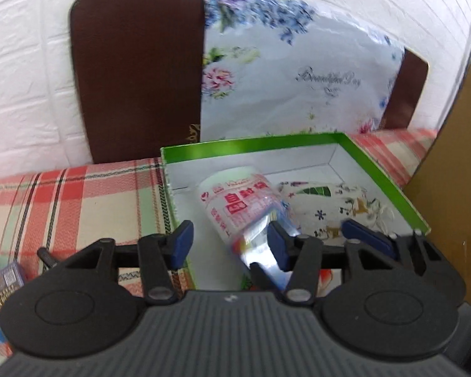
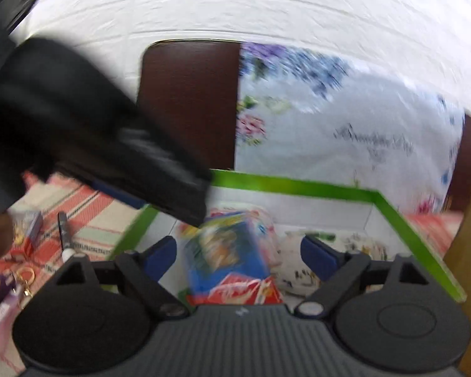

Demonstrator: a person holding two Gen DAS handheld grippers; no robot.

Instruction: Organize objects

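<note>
Box: green-rimmed box (image 1: 376,169) with a white interior is set on the plaid cloth (image 1: 78,198), before a brown chair back (image 1: 135,72).
Contents: a bag pack with red print (image 1: 235,201) and a floral white pouch (image 1: 339,207) are seen lying side by side inside the box.
Left gripper (image 1: 229,242): jaws are spread wide, nothing is clamped; the bag pack lies between the fingers.
Right gripper (image 2: 238,251): jaws are held wide apart above the box; a blurred blue-and-red packet (image 2: 232,260) is seen between them, ungripped.
Loose items: a marker (image 2: 62,229) and key rings (image 2: 25,275) are left on the cloth, left of the box.
</note>
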